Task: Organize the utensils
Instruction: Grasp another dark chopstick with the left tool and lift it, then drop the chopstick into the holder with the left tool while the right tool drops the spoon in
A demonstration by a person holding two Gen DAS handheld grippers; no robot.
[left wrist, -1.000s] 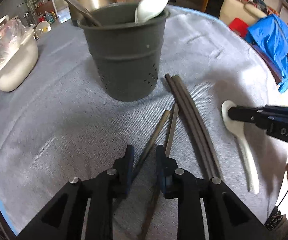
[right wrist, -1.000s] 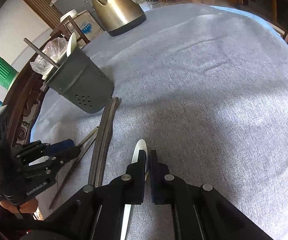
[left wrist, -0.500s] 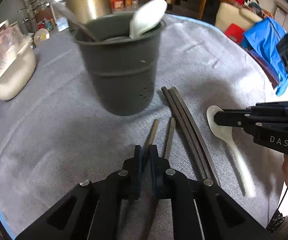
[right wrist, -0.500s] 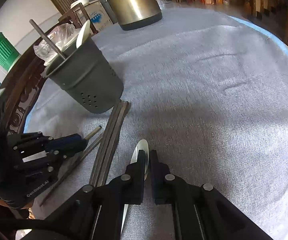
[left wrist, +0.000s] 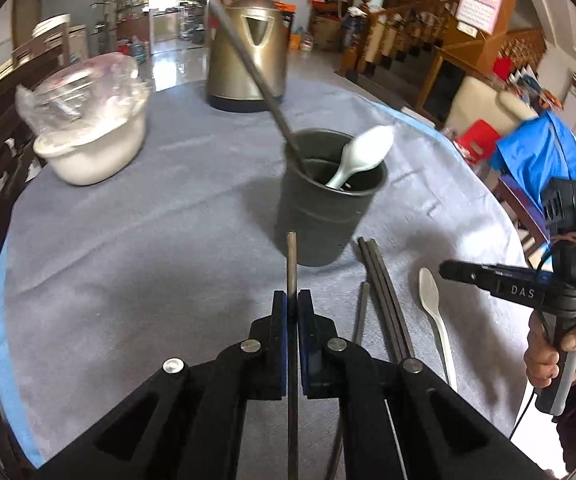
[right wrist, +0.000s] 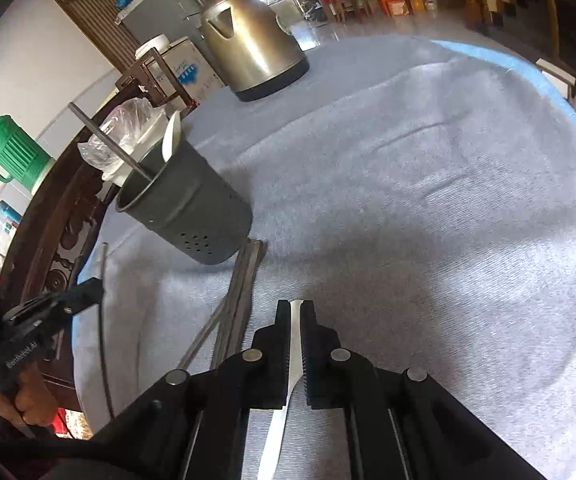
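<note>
My left gripper (left wrist: 292,300) is shut on a dark chopstick (left wrist: 291,256) and holds it lifted above the cloth, short of the dark grey utensil holder (left wrist: 320,216). The holder contains a white spoon (left wrist: 362,152) and a long dark chopstick (left wrist: 252,68). My right gripper (right wrist: 296,308) is shut on a white spoon (right wrist: 294,344); in the left wrist view that spoon (left wrist: 432,300) looks to lie on the cloth. One single chopstick (left wrist: 362,308) and a bundle of dark chopsticks (left wrist: 384,292) lie between the grippers. The holder (right wrist: 192,216) shows left in the right wrist view.
A brass-coloured kettle (left wrist: 248,48) stands at the back of the round table covered in grey cloth (left wrist: 128,240). A white bowl with a plastic bag (left wrist: 92,132) stands at the back left. Chairs and a blue bag (left wrist: 544,160) lie beyond the right edge.
My left gripper closed on one chopstick and lifted it off the cloth, moving up and back from the holder. My right gripper stays shut on the spoon.
</note>
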